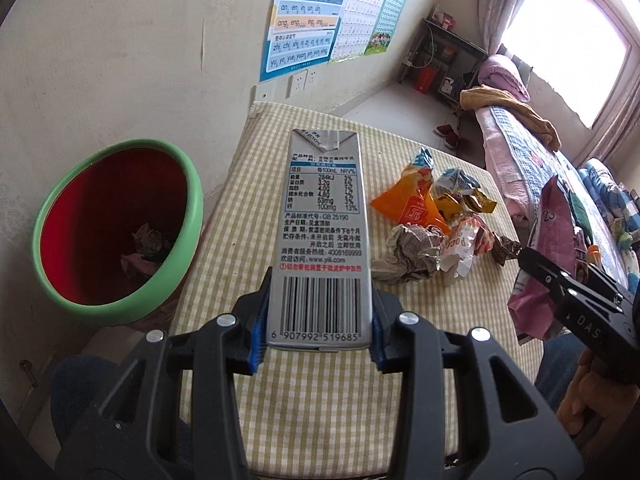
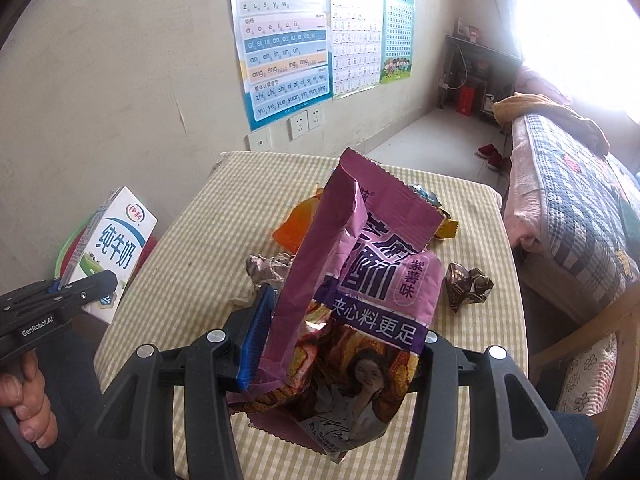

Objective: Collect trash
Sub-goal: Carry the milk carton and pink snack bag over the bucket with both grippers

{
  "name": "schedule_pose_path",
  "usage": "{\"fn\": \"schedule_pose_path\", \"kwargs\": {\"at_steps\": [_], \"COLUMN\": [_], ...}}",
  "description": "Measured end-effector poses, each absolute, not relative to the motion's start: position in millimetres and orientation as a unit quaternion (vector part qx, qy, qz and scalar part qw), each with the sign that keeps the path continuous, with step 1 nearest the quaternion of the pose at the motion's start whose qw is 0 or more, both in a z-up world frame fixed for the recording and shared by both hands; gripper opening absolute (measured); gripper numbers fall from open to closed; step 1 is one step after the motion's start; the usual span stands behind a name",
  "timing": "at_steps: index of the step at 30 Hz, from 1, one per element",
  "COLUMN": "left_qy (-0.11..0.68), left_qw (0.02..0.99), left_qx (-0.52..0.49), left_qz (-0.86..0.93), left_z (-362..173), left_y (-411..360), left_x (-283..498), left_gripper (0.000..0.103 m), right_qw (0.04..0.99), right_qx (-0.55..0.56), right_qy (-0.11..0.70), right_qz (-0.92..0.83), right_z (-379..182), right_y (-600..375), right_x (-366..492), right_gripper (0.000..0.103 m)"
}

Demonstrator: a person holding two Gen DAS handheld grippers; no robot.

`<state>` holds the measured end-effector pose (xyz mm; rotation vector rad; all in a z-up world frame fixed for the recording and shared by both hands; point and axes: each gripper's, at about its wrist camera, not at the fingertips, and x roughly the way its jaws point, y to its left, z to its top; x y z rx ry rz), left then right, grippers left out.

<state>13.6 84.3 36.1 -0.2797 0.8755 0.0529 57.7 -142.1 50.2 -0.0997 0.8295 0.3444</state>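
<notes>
Milk carton (image 1: 320, 236) clamped in the left gripper (image 1: 318, 336)
Red bin (image 1: 116, 224) sits left; wrappers (image 1: 436, 216) litter the checked surface (image 1: 320, 408).

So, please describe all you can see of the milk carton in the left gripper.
The milk carton is a tall, slim box of coated card, silver-grey on the side with its nutrition table and barcode, white with blue lettering on its front. The left gripper clamps its lower end between blue pads, holding it off the checked tablecloth, beside the green-rimmed bin.

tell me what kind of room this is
Most likely a bedroom in a home, also used for a child's study: a bed with a quilted cover along one side, pinyin charts on the wall, and a small table under a checked cloth.
</notes>
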Motion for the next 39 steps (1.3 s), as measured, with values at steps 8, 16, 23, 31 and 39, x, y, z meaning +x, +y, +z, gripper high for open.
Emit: {"fn": "schedule_pose_path", "kwargs": {"at_steps": [8,16,23,31,39], "left_qy": [0.399,0.384,0.376,0.368,0.366], "left_qw": [0.900,0.896,0.892,0.887,0.882], "left_qx": [-0.166,-0.201,-0.220,-0.238,-0.247], "left_qz": [0.052,0.093,0.122,0.147,0.161], "left_z": [46,49,50,50,48], "left_y": [124,174,213,253,286], "left_x": [3,-7,-15,-23,-29], "left_gripper": [0.038,0.038,0.038,0.038,0.037], "right_qw": [0.895,0.884,0.872,0.857,0.840], "right_qx": [-0.071,-0.093,-0.108,-0.125,-0.131], "right_qy": [0.384,0.373,0.374,0.369,0.370], "right_qz": [0.213,0.264,0.297,0.337,0.374], "right_z": [63,67,65,67,65], "right_y": [-92,-36,6,58,115], "right_x": [63,68,69,70,75], "right_gripper": [0.048,0.048,0.048,0.048,0.048]}}
